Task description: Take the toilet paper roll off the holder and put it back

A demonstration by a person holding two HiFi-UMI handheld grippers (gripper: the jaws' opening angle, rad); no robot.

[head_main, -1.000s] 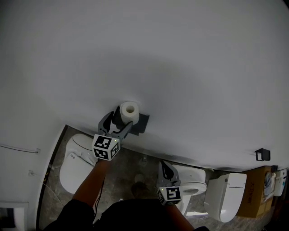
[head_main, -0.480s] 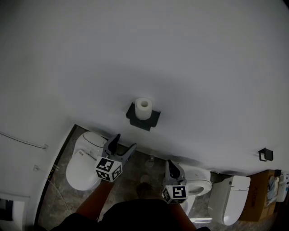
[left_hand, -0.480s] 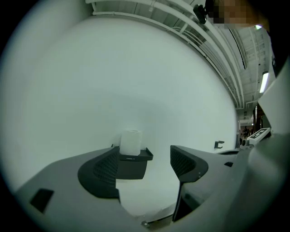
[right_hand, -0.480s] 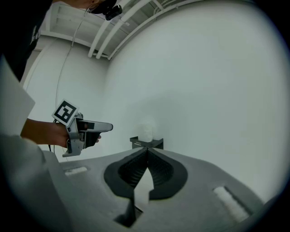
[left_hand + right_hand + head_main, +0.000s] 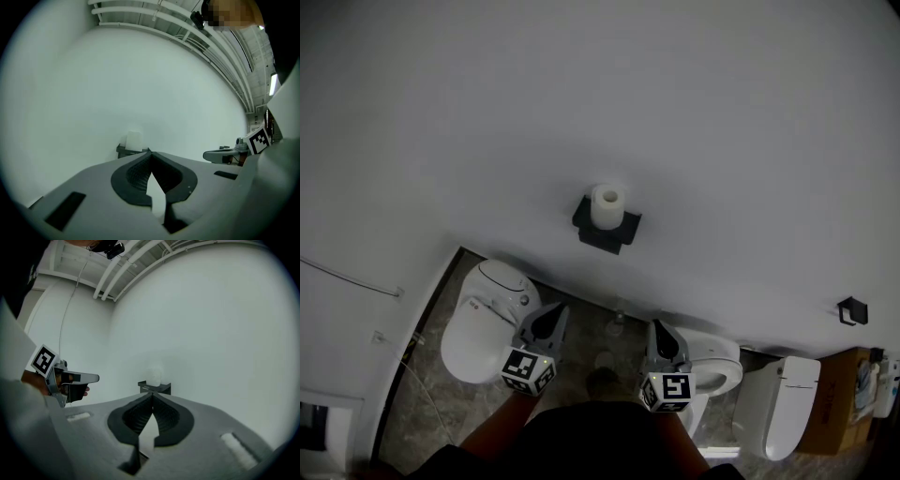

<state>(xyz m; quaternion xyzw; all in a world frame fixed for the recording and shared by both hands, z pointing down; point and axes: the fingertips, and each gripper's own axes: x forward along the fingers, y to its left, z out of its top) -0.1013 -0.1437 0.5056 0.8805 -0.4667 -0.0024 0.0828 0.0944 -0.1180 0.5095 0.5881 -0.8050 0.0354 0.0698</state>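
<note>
1. Left gripper (image 5: 557, 313), grey, two-jawed, with a marker cube. A second ago its jaws stood wide around the roll at the holder. It has since drawn back toward the person, and its jaws have just been closing. They now meet tip to tip with nothing between them.
2. Right gripper (image 5: 658, 329), same make. Its jaws are pressed together and empty. It is held low beside the left one and aimed at the wall, well apart from the roll.
3. Reading of the change: the roll has been let go and sits on its holder with both grippers clear. The put-back step looks done and the task looks at or near its end. Nothing appears left beyond checking that the roll stays put.
4. White toilet paper roll (image 5: 607, 204), a short, full-looking cylinder. It stands on end with its hollow core facing up toward the head camera. It sits upright with no loose tail showing. In both gripper views it is a pale upright block just above the holder.
5. Black wall-mounted holder (image 5: 602, 234), shelf-like and angular, fixed to the plain white wall (image 5: 694, 112). The roll rests on it. Whether a peg runs through the core cannot be told.
6. White toilet (image 5: 486, 314) on the mottled stone floor, below and to the left of the holder, untouched.
</note>
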